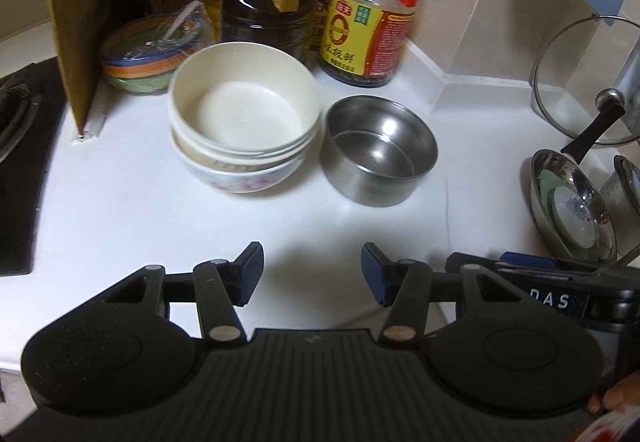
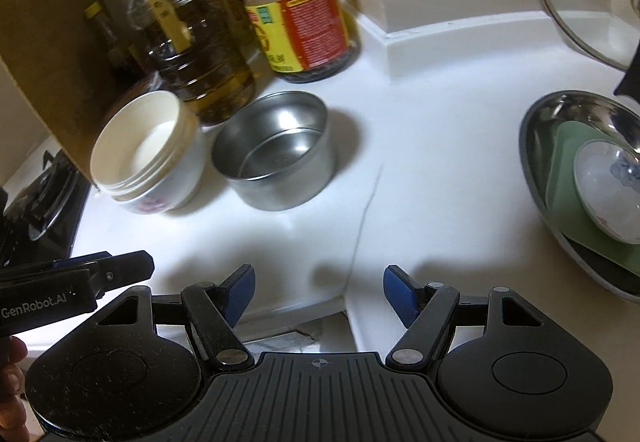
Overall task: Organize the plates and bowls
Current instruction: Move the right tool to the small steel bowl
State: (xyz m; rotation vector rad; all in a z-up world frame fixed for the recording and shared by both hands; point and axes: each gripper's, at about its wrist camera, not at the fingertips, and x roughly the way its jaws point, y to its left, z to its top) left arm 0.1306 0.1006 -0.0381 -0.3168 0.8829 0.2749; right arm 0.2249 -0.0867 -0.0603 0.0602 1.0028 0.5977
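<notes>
A stack of cream bowls (image 1: 242,110) (image 2: 140,146) rests in a flowered bowl on the white counter (image 1: 140,210), with a steel bowl (image 1: 378,148) (image 2: 276,150) just to its right. At the far right a steel dish (image 1: 570,198) (image 2: 576,178) holds a green plate (image 2: 580,218) and a small white bowl (image 2: 608,194). My left gripper (image 1: 312,278) hovers open over bare counter in front of the bowls, nothing between its fingers. My right gripper (image 2: 318,296) is open too, above the counter's front edge, and empty.
Oil and sauce bottles (image 1: 368,14) (image 2: 188,34) crowd the back corner beside a striped bowl (image 1: 148,54) and a cardboard sheet (image 1: 76,22). A gas hob (image 1: 20,146) lies left. A glass lid (image 1: 584,78) leans at the right wall.
</notes>
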